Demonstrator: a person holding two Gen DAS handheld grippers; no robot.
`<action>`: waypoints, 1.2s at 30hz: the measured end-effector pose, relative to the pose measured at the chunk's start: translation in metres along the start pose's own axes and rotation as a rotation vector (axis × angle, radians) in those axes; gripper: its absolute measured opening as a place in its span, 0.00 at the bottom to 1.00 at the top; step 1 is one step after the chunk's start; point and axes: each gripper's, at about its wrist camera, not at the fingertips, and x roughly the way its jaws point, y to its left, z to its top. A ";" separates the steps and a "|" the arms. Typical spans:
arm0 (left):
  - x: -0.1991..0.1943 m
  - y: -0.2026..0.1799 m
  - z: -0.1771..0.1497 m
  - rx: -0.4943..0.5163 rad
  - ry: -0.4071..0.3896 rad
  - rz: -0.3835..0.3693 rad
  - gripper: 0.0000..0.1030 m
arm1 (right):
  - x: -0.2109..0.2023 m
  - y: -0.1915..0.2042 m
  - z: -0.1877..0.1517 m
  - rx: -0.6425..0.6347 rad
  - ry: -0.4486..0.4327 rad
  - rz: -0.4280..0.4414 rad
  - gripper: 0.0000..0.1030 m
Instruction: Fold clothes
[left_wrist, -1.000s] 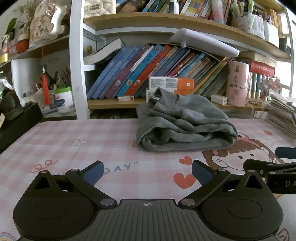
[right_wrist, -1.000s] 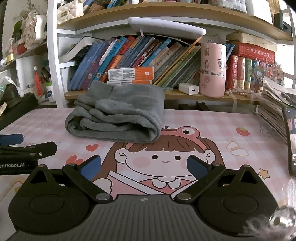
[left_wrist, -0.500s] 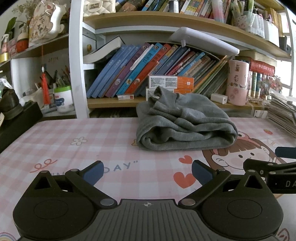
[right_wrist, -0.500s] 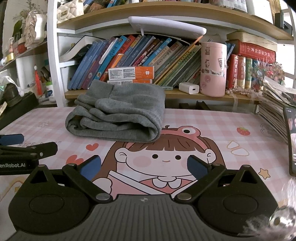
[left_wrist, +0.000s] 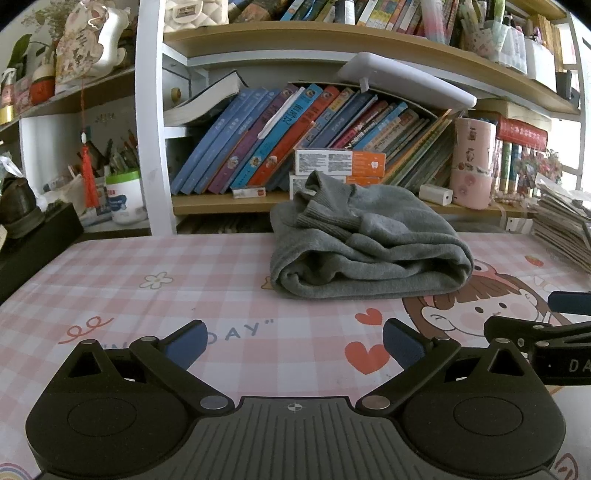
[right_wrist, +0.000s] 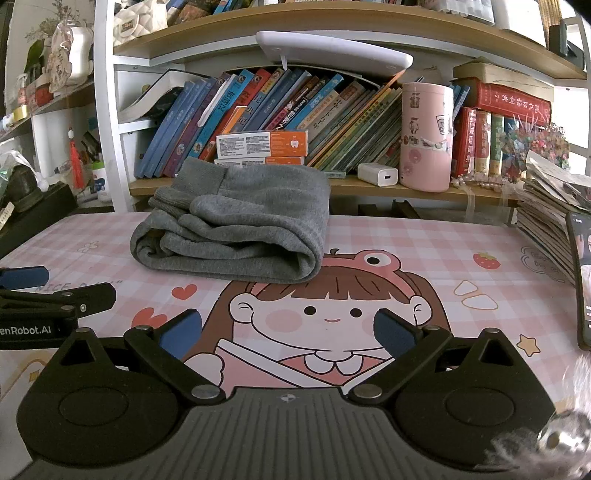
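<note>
A grey garment lies folded in a thick bundle on the pink checked cartoon mat, near the bookshelf. It also shows in the right wrist view. My left gripper is open and empty, low over the mat, well short of the garment. My right gripper is open and empty, also short of the garment. Each gripper shows at the edge of the other's view, the right one and the left one.
A bookshelf with leaning books stands right behind the mat. A pink cup and a white charger sit on its lower shelf. A paper stack and a phone lie at the right. A black box stands left.
Both views have risen slightly, so the garment sits a little lower in frame. The garment and the gripper jaws have not changed.
</note>
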 end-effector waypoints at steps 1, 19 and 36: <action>0.000 0.000 0.000 0.001 0.000 0.000 0.99 | 0.000 0.000 0.000 0.000 0.000 0.000 0.98; 0.001 0.001 0.000 -0.008 0.007 0.002 0.99 | 0.000 0.001 0.000 -0.007 0.001 0.002 0.98; 0.003 0.004 0.001 -0.022 0.014 -0.002 0.99 | 0.001 0.002 0.000 -0.018 0.002 0.005 0.98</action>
